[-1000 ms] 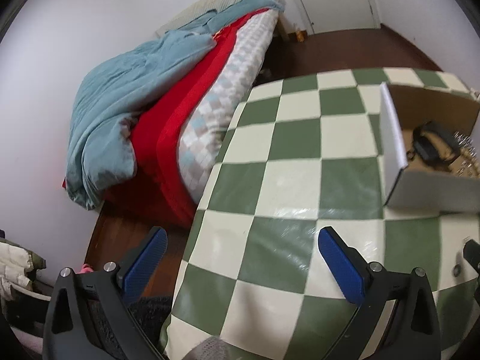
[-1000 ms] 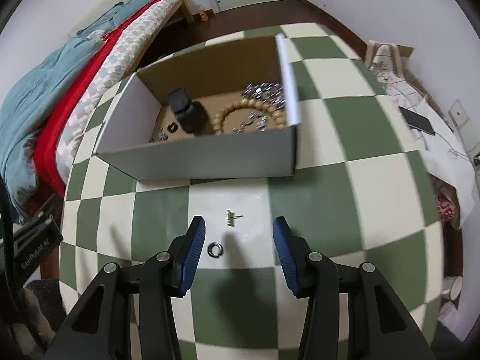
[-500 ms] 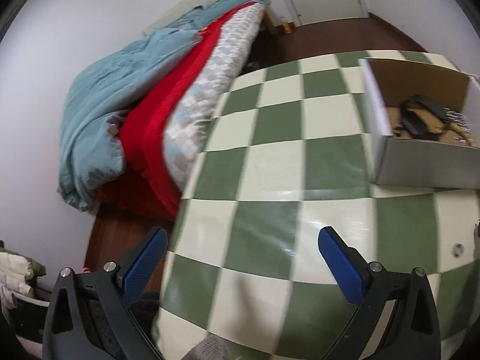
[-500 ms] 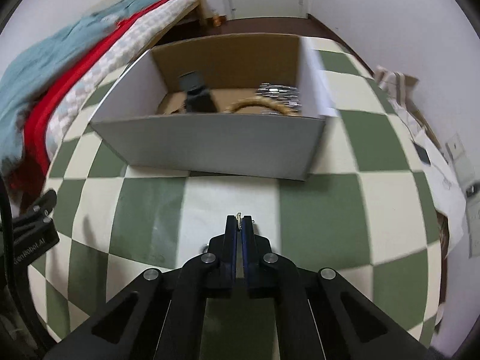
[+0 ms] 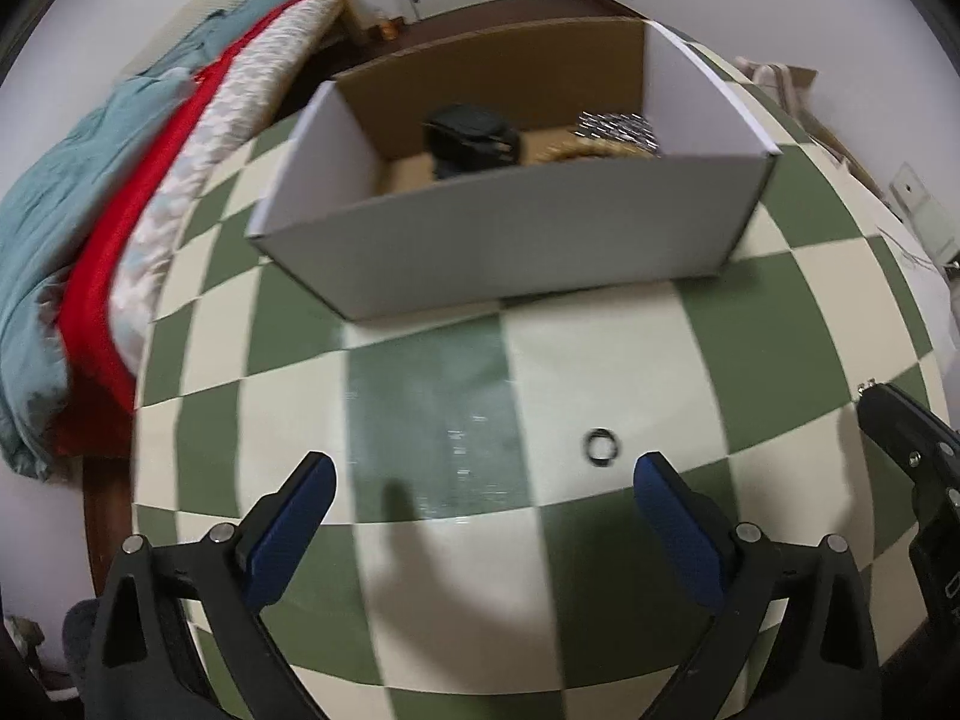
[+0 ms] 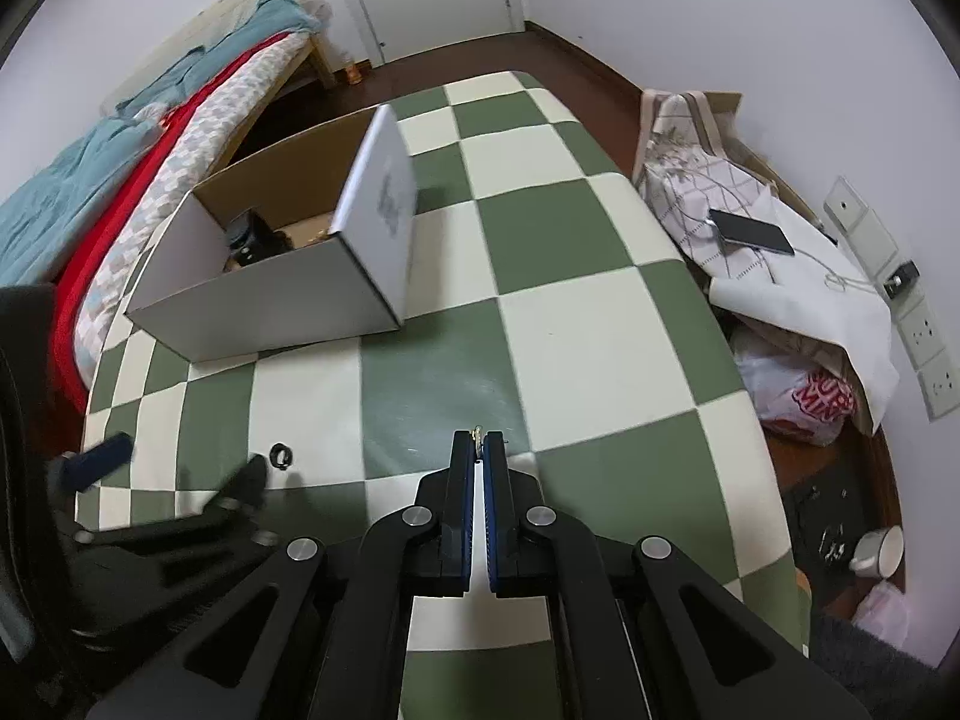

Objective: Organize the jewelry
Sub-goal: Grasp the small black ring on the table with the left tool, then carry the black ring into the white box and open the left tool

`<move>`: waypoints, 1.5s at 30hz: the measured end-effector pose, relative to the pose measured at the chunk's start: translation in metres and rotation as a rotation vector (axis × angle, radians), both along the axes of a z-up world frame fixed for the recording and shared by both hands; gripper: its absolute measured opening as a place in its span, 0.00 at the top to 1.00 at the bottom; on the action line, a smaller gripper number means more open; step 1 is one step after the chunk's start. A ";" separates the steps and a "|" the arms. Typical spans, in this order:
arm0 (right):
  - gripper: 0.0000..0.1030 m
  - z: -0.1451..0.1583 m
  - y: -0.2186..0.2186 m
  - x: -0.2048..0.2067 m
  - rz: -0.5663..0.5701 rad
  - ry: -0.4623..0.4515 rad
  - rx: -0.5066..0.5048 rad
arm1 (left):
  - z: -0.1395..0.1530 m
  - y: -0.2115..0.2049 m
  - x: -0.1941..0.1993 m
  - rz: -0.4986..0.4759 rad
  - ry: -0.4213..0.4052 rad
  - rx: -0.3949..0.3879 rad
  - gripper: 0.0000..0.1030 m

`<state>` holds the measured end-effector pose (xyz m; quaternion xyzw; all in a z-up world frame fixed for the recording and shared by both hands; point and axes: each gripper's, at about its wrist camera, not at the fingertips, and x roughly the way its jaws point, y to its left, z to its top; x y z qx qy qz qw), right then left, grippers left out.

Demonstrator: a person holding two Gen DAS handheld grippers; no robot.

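Cardboard box (image 5: pixel 510 240) holds bracelets; left gripper (image 5: pixel 480 498) jaws spread, right gripper (image 6: pixel 478 441) pinching earring (image 6: pixel 477 433).

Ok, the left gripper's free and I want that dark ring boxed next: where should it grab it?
The dark ring lies flat on the checkered cloth. Probably come straight down with the open left gripper, pads on opposite outer edges of the band.

Right tongs (image 6: pixel 478 437) pinch a small earring (image 6: pixel 477 432) above the checkered table (image 6: pixel 576 312), box (image 6: pixel 282 294) beyond.
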<state>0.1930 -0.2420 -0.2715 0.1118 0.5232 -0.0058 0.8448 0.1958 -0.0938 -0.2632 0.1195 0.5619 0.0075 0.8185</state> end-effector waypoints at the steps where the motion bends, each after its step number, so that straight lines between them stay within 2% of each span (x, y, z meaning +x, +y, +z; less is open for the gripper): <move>1: 0.97 -0.001 -0.003 -0.001 -0.009 0.001 0.004 | -0.002 -0.002 0.000 -0.006 0.005 -0.003 0.07; 4: 0.97 -0.005 -0.007 -0.002 -0.024 0.006 0.011 | -0.003 -0.005 0.001 -0.012 -0.003 -0.024 0.14; 5: 0.97 -0.006 -0.008 -0.002 -0.027 0.008 0.012 | -0.002 -0.005 0.001 -0.014 -0.003 -0.037 0.19; 10: 0.97 -0.009 -0.012 -0.002 -0.047 0.015 0.020 | 0.001 -0.011 -0.001 -0.048 0.001 -0.104 0.53; 12: 0.97 -0.009 -0.013 -0.002 -0.053 0.013 0.021 | 0.002 -0.015 -0.002 -0.059 0.003 -0.117 0.73; 15: 0.97 -0.008 -0.013 -0.001 -0.053 0.010 0.019 | 0.002 -0.020 -0.002 -0.074 0.009 -0.130 0.90; 21: 0.97 0.000 -0.015 -0.002 -0.054 -0.004 0.023 | 0.003 -0.017 -0.003 -0.065 0.010 -0.135 0.90; 26: 0.97 0.015 -0.012 -0.002 -0.045 -0.032 0.038 | 0.019 -0.002 -0.004 -0.047 -0.015 -0.145 0.91; 31: 0.97 0.047 0.002 0.003 -0.006 -0.092 0.060 | 0.066 0.028 0.002 -0.004 -0.118 -0.143 0.91; 36: 0.97 0.079 0.026 0.025 0.045 -0.162 0.085 | 0.104 0.063 0.029 0.062 -0.191 -0.152 0.90; 39: 0.97 0.086 0.041 0.047 0.070 -0.173 0.090 | 0.110 0.077 0.053 0.091 -0.197 -0.146 0.90; 45: 0.97 0.082 0.065 0.087 0.109 -0.143 0.089 | 0.098 0.087 0.091 0.111 -0.157 -0.129 0.90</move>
